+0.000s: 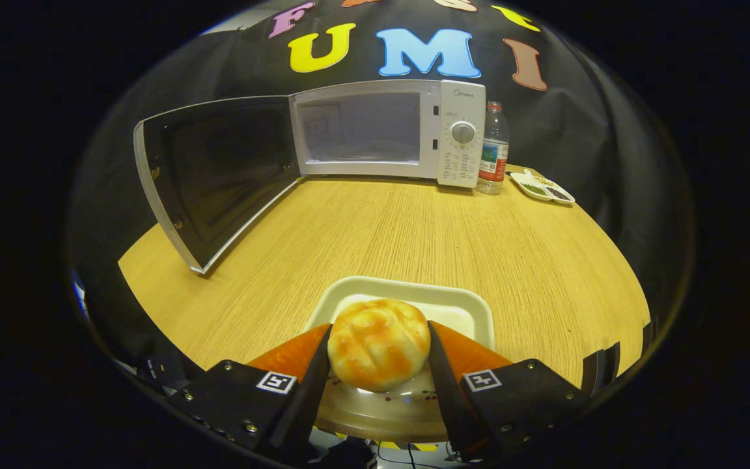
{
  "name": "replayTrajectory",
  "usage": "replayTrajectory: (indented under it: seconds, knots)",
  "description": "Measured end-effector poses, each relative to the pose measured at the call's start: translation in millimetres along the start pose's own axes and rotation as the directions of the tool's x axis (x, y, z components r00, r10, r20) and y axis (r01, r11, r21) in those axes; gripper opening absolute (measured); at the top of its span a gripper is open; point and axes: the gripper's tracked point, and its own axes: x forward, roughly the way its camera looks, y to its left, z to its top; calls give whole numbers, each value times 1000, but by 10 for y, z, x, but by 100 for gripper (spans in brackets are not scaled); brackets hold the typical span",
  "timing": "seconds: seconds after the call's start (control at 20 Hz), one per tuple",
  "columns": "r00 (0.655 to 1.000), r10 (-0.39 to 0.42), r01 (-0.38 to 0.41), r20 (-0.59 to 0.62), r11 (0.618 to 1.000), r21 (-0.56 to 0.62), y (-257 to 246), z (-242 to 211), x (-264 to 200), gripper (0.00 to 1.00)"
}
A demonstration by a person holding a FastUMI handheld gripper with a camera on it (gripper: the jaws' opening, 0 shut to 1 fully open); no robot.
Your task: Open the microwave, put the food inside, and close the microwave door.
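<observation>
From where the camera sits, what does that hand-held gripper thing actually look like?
The hand-held gripper has two long flat fingers fixed to dark blocky mounts with small screws. Each mount bears a square black-and-white marker. Thin cables run beneath it.

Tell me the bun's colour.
Golden yellow with orange-brown patches, scored top; the bun sits between the gripper fingers, gripper view.

Water bottle (494, 148), divided snack dish (542, 188).

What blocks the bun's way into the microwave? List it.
Nothing visible. The claw has its fingers pressed on both sides of the bun. Bare table lies ahead, the microwave cavity looks empty, and its door is swung wide open to one side.
</observation>
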Motion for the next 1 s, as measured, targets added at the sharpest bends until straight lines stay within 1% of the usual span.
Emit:
replayTrajectory:
  seconds: [0.15,0.5,0.75,1.0]
  knots:
    - [999,22,-25,46,998,56,41,241,17,78]
    - [982,95,-121,162,980,158,169,945,260,78]
    - [967,132,-182,219,957,228,275,1408,579,78]
    - [952,159,-234,260,928,288,383,1757,891,78]
